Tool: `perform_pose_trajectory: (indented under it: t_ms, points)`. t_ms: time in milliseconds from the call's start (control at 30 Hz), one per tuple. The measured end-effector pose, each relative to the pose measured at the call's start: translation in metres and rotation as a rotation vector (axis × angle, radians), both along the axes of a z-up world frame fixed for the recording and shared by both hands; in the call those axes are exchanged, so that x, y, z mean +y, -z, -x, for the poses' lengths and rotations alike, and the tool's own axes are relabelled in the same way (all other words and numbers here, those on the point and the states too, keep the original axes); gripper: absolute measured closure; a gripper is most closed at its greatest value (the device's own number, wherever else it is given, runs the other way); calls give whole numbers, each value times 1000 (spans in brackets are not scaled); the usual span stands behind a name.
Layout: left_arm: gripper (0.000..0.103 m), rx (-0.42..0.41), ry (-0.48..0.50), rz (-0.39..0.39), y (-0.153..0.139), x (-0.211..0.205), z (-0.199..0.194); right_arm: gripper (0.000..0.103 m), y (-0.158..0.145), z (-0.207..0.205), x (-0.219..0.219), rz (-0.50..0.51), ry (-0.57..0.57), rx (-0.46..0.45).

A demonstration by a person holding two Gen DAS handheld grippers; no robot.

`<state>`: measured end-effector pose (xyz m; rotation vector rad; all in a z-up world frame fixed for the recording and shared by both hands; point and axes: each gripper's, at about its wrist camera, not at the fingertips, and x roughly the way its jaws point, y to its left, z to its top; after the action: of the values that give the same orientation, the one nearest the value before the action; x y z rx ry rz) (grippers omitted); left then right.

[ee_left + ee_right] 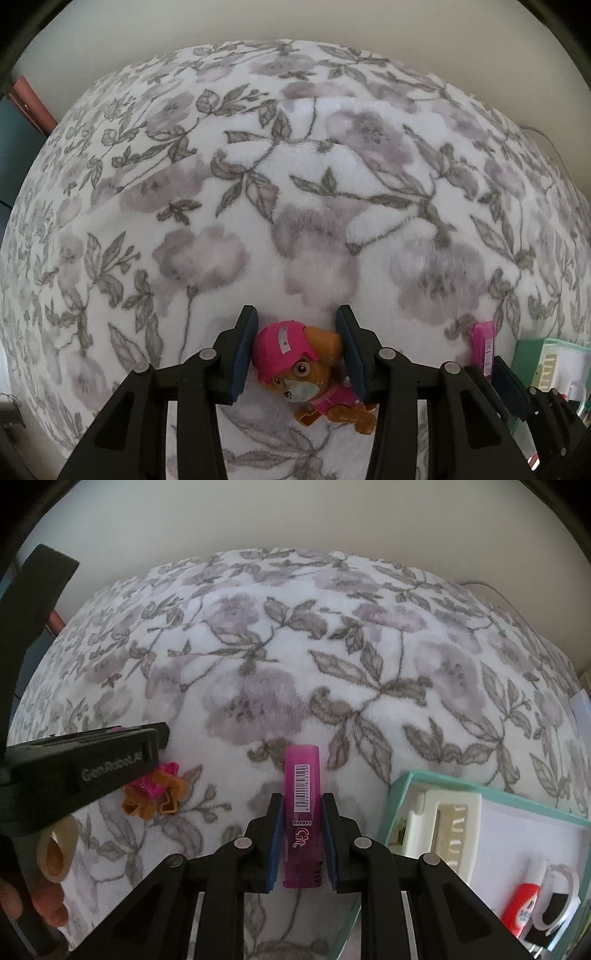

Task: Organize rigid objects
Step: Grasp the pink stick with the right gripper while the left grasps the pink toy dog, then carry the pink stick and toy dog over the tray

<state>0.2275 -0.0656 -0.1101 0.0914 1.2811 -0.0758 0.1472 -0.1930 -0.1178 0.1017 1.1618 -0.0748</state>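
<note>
Pink-capped toy pup (306, 373) — between left tongs (300, 356)

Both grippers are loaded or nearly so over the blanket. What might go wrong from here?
1. The left gripper straddles the toy dog's rounded head on soft fleece; whether the pads grip yet is unclear, so it may twist or slip when lifted.
2. The right gripper holds the pink lighter near its base, most of it sticking out; it may pivot on contact.
3. The teal box already holds items, so a drop may land on them.
</note>
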Motion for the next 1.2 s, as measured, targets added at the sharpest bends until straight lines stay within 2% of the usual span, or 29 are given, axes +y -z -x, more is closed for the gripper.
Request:
perform_pose_trajectory:
  t_ms: [333,500,633,900,1200]
  points:
    - [58,24,-33,5,-1,7,30,82,-8,17,3,-51,24,20]
    - [58,10,-46,29,-18,10,55,82,-25,31,7,-83,34,3]
    - [58,-8,-47,43,-35,7,67,82,-44,48,6,-70,40,-19]
    - [58,-69,-54,70,-65,2,94,82,-74,88,-8,-79,97,-54]
    - [58,-183,-54,84,-99,-1,138,82,-101,132,-30,-71,193,-111]
